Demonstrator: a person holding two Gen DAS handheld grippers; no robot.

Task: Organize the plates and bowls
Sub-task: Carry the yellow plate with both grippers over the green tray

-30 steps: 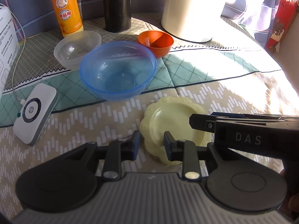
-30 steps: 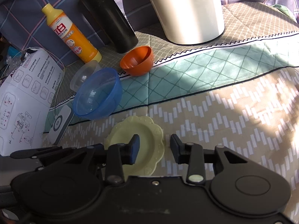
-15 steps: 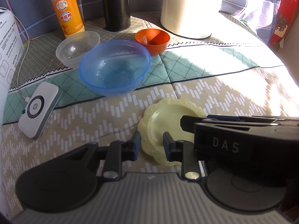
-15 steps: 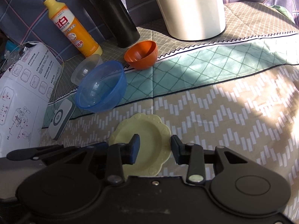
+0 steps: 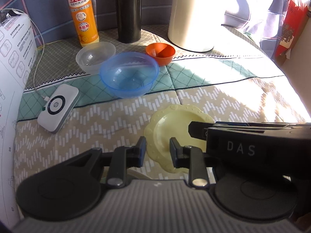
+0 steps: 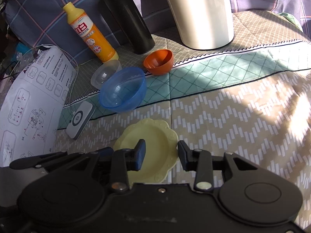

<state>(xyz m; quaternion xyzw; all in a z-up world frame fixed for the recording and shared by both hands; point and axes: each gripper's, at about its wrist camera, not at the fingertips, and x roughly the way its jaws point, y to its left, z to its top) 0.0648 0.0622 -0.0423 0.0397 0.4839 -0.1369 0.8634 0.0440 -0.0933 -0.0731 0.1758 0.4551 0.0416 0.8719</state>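
Two open grippers over a yellow plate on a patterned quilt

The quilt (image 6: 233, 116) fills both views; the cream jug (image 6: 202, 13), its top cut off, and the black flask (image 6: 126, 17) stand at the back; the blue bowl (image 5: 129, 73) sits between the clear bowl (image 5: 95, 56) and orange bowl (image 5: 160, 53); the yellow plate (image 6: 147, 136) lies nearest, its near rim hidden behind both tools; the right gripper (image 6: 161, 154) gapes wide across the plate's right edge; the left gripper (image 5: 157, 151) stands moderately open above its left rim, contact unclear.
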